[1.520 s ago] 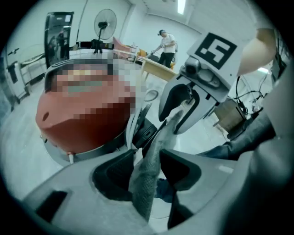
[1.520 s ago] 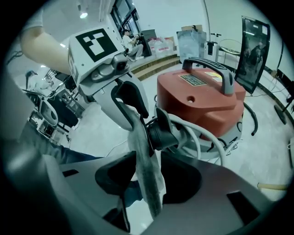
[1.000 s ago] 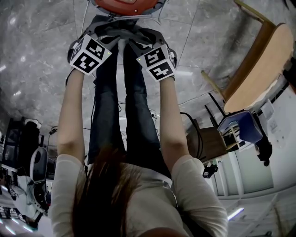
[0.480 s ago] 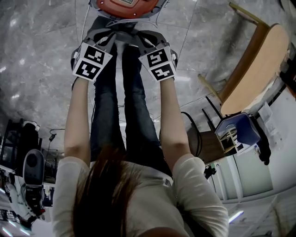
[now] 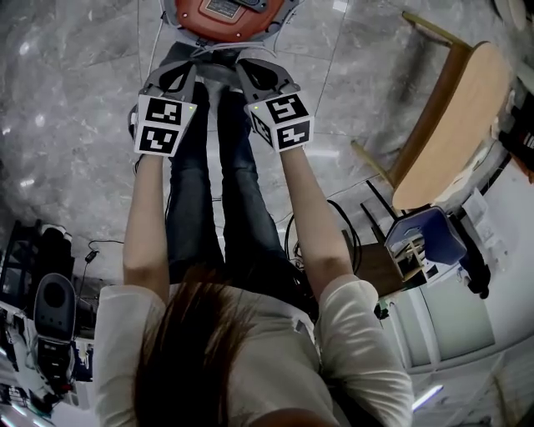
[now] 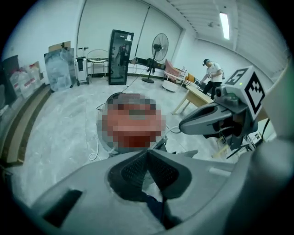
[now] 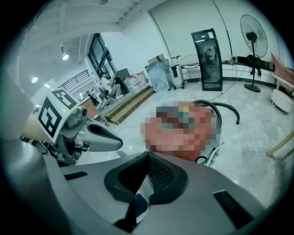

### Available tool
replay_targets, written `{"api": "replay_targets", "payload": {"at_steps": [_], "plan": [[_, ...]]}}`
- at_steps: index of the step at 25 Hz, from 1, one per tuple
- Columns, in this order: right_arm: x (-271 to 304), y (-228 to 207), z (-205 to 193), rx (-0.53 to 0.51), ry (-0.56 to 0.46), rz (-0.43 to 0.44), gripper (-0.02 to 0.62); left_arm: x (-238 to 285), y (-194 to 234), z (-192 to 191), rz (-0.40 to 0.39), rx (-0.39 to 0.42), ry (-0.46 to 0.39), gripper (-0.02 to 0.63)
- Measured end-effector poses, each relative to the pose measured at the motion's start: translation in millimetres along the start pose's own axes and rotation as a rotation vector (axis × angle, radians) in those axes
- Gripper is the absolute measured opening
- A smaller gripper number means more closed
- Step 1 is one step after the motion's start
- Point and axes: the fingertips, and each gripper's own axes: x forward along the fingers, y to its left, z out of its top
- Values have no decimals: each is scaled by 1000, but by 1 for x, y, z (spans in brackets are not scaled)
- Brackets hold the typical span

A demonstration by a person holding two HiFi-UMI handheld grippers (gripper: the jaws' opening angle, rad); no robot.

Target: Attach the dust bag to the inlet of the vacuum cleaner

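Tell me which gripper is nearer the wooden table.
The right gripper: the wooden table stands on its side of the head view, while the left gripper is across the person's legs from it.

Head view: we look steeply down from above, over both arms, vacuum cleaner [image 5: 224, 15] at top centre | gripper views: we sit close behind their own jaws, facing outward across the floor | shared: that vacuum, mid-frame in both
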Motion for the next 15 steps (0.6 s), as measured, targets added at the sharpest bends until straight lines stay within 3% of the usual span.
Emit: {"api": "replay_targets", "payload": {"at_steps": [3,8,15], "plan": [[-9,9,14,16,-40,-1,2,-18,2,8,38,-26,-23,17],[-22,13,34,-60,-33,-4,2,-43,-1,29,70,-59,-61,17],[-68,4,96,-13,-152,-71,2,-84,-12,82,109,-42,-168,17]]}}
